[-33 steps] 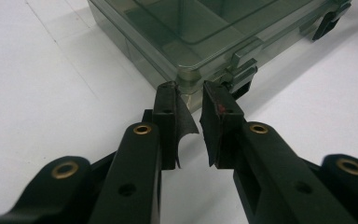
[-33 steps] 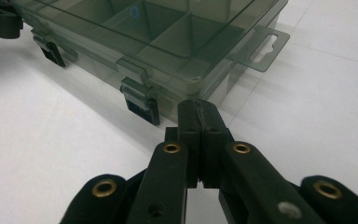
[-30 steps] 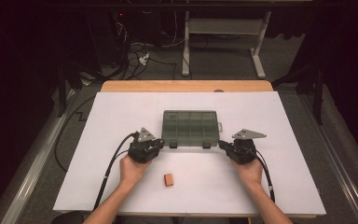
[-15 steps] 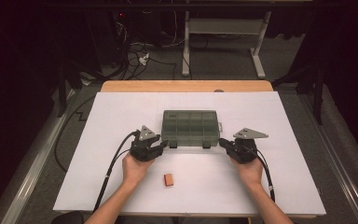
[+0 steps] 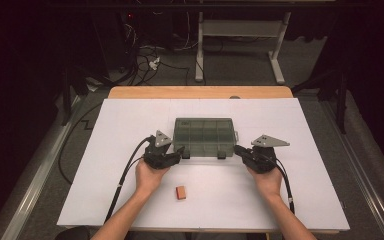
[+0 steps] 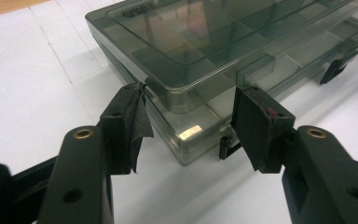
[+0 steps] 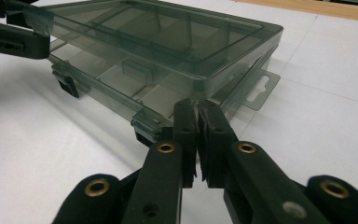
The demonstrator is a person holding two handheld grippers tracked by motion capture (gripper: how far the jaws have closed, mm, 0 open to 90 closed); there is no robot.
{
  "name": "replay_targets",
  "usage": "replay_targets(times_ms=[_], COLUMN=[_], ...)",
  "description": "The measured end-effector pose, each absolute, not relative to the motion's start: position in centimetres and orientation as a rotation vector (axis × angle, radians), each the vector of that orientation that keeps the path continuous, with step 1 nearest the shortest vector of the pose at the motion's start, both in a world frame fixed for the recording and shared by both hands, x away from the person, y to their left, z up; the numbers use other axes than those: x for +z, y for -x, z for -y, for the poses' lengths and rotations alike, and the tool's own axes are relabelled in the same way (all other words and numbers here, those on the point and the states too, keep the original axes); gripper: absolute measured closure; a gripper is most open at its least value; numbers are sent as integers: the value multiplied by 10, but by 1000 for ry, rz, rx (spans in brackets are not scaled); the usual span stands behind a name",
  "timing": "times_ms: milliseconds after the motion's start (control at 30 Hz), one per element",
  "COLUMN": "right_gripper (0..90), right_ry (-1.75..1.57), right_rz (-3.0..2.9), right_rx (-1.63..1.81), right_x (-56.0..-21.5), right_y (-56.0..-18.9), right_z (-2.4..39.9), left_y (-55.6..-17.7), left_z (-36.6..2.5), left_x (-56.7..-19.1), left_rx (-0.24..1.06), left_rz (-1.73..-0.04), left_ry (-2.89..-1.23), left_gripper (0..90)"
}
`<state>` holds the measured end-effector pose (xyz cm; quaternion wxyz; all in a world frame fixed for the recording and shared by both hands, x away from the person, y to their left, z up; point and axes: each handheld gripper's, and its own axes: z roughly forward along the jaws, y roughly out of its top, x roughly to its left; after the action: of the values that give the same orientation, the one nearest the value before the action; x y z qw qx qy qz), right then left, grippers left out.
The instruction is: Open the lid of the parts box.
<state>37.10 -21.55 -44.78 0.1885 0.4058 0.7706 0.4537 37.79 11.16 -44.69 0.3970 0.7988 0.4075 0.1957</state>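
Smoky translucent plastic organizer box (image 5: 203,136), rectangular, lid ajar, frame centre. Left hand-held gripper (image 6: 191,126) just opened, jaws apart astride its corner. Right hand-held gripper (image 7: 197,114) together at the rim; contact unclear.

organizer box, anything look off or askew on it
Yes: the lid of the organizer box sits slightly raised, a gap along its front edge, and the black latches hang undone. The left gripper has just been opening around that front corner. A small orange block lies apart.

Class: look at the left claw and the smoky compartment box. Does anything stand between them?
Nothing visible does. The left claw has just been opening, its jaws astride the near corner of the compartment box, with bare white table around it.
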Motion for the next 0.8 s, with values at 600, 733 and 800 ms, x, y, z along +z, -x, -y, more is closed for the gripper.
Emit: replay_targets(times_ms=[600,733,800], right_gripper=[766,761,761], right_ry=[-1290,-1329,-1330], right_rz=[-2161,-2163,-2162], right_rx=[1262,1262,1246], right_x=[-448,-447,-445], right_y=[-389,-395,-398], right_z=[216,216,214], left_y=[-389,-391,-392], left_z=[-112,-113,-113], left_x=[-428,-424,-422], left_rx=[516,518,516], left_rz=[-1020,-1018,-1020], left_ry=[-2017,-1998,-1994], left_gripper=[459,461,461])
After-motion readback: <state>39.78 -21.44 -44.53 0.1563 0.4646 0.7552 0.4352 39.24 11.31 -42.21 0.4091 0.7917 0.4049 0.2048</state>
